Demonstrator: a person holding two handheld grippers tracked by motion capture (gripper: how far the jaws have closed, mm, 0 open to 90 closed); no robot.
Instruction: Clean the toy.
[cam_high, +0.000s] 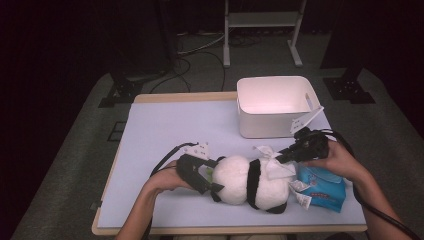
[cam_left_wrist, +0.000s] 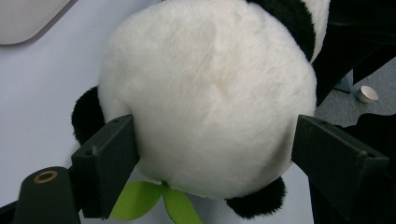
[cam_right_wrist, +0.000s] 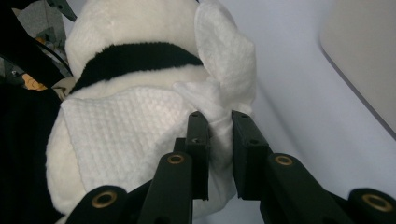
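Observation:
A black and white panda plush (cam_high: 235, 185) lies on its side near the front of the table. My left gripper (cam_high: 212, 180) has its jaws wide around the panda's round head (cam_left_wrist: 210, 84), one pad pressing on each side. A green leaf tag (cam_left_wrist: 140, 198) sticks out under the head. My right gripper (cam_high: 281, 157) is shut on a bunched corner of a white textured wipe (cam_right_wrist: 121, 135). The wipe (cam_high: 272, 167) lies spread over the panda's body (cam_right_wrist: 126, 28), beside its black band.
A blue pack of wipes (cam_high: 322, 187) lies at the front right, just under my right hand. A white plastic bin (cam_high: 265, 125) stands at the back right of the pale mat (cam_high: 165, 130). The mat's left half is bare.

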